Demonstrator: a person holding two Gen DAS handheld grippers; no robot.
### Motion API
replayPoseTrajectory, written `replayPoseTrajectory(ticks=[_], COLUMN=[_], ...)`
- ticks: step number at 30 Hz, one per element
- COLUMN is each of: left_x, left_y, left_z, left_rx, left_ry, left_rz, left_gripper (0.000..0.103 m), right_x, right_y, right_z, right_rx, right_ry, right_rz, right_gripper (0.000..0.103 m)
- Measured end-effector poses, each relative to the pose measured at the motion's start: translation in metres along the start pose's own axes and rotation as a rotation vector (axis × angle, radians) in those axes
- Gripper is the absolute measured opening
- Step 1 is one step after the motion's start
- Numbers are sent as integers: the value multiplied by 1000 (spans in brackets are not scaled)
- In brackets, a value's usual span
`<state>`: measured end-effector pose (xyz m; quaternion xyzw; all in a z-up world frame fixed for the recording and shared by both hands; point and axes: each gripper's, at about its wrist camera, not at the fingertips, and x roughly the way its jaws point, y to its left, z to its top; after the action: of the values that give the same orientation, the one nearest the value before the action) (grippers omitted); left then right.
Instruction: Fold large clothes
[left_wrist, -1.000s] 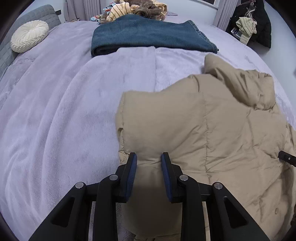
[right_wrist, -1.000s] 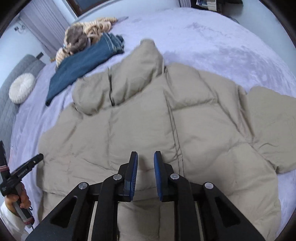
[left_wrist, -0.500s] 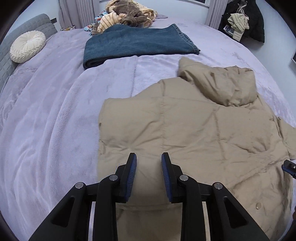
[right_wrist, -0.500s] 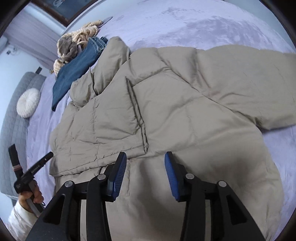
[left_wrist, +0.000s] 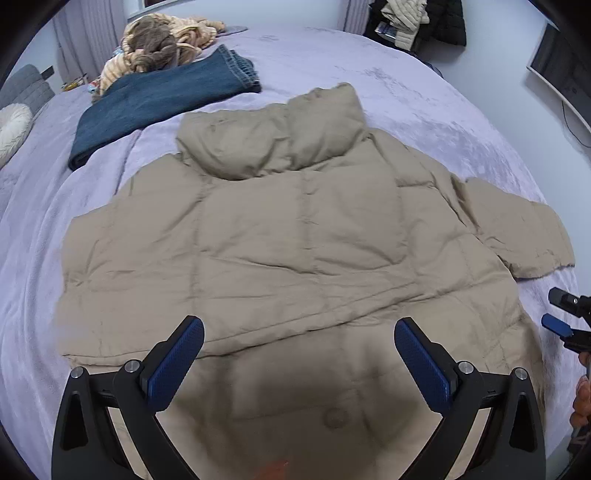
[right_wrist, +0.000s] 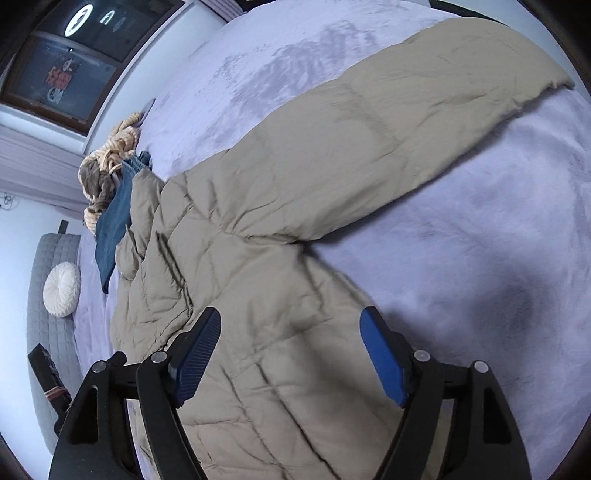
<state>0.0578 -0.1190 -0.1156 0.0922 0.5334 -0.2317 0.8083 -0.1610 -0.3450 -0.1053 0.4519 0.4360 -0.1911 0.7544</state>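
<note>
- A tan puffer jacket (left_wrist: 295, 236) lies spread flat in the middle of a lilac-covered bed (left_wrist: 443, 110), its collar toward the far edge. One side looks already folded in; the other sleeve (right_wrist: 388, 122) stretches out over the cover.
- The left gripper (left_wrist: 299, 354) hovers over the jacket's near hem, jaws opening wide, nothing between them.
- The right gripper (right_wrist: 291, 350) hangs above the jacket's near side. Its jaws are opening, with cloth below but not pinched.
- Judged step: between folds. The next move likely calls for gripping the outstretched sleeve and bringing it across the body.
- Only the left view shows the whole jacket and folded jeans (left_wrist: 159, 96) near the far edge.
- Only the right view shows the sleeve's full length.
</note>
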Motion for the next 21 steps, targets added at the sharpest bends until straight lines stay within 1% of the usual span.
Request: replayPoseTrajectory(ticks=[1, 2, 4, 6, 9, 12, 16, 21], left_x=[2, 4, 8, 15, 27, 30, 30, 29], left_y=[-12, -21, -39, -53, -73, -91, -111, -125], left_z=[0, -1, -3, -4, -5, -4, 0, 9], left_rx=[10, 12, 7, 3, 3, 11, 20, 26], left_ry=[4, 6, 13, 42, 90, 92, 87, 65], left_rz=[7, 16, 18, 7, -18, -25, -38, -19], left_gripper=[103, 103, 103, 103, 103, 103, 103, 103], right_x=[-5, -10, -19, -27, -36, -38, -35, -27], right_y=[-9, -20, -41, -61, -83, -104, -134, -173], right_z=[5, 9, 18, 29, 45, 63, 90, 124], right_rx=[19, 35, 75, 109, 125, 156, 264, 476], right_ry=[-8, -17, -45, -74, -111, -119, -130, -186], right_rz=[-2, 0, 3, 4, -15, -13, 71, 247], right_gripper=[86, 93, 103, 103, 103, 103, 103, 103])
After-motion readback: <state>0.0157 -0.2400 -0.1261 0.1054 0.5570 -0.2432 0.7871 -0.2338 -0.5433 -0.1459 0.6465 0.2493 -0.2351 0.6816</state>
